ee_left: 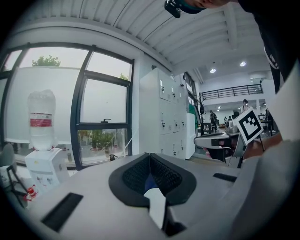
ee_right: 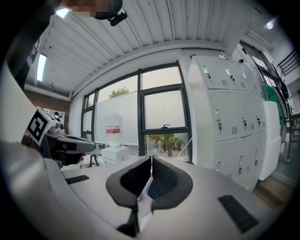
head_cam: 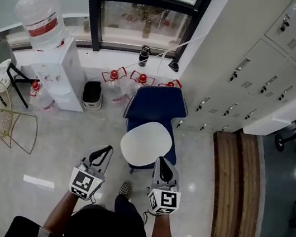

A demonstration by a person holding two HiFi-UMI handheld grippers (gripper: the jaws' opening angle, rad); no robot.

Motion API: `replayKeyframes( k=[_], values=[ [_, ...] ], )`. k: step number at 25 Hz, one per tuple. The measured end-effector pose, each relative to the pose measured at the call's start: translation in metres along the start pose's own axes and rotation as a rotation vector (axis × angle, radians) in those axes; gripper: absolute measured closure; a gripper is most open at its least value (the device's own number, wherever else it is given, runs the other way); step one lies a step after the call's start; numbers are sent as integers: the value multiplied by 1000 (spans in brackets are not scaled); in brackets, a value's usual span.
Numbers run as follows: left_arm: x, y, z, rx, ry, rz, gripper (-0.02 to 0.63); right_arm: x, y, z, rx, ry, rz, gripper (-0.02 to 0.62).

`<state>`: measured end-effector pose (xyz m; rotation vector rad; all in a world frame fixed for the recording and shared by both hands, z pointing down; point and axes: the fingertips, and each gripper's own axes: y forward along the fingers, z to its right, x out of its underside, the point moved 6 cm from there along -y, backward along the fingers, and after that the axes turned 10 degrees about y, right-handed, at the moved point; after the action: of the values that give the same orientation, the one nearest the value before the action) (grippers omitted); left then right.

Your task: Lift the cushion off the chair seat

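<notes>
white round cushion [head_cam: 146, 142] lying on the blue chair [head_cam: 156, 104] seat, left gripper [head_cam: 109, 148] and right gripper [head_cam: 159, 159] just beside its near edge, both pairs of jaws closed together, holding nothing

Water dispenser [head_cam: 51, 72] left; lockers [head_cam: 249, 59] right; black bin [head_cam: 92, 94] below window [head_cam: 145, 24].

Grey grippers [head_cam: 109, 149] w/ b&w marker cubes [head_cam: 84, 183]

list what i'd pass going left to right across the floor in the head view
gold wire rack → water dispenser → black bin → blue chair → wooden slats
</notes>
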<state>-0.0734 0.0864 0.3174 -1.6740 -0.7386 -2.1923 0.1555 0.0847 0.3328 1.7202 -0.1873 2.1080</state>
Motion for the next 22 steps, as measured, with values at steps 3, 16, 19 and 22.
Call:
replayKeyframes(
  k=[3,16,19,22],
  values=[
    [-1,30,-1,-11,1,-18,588,0,17,26,-9,20,-11,566],
    [46,88,-8,-58,-50,-135,588,45,74,70,-51,104,-108,566],
    [59,101,-9,-54,-67,-156,588,59,82,76,-51,115,-135,566],
    [78,112,-15,-33,-83,-176,588,76,96,77,-48,110,-159,566]
  ],
)
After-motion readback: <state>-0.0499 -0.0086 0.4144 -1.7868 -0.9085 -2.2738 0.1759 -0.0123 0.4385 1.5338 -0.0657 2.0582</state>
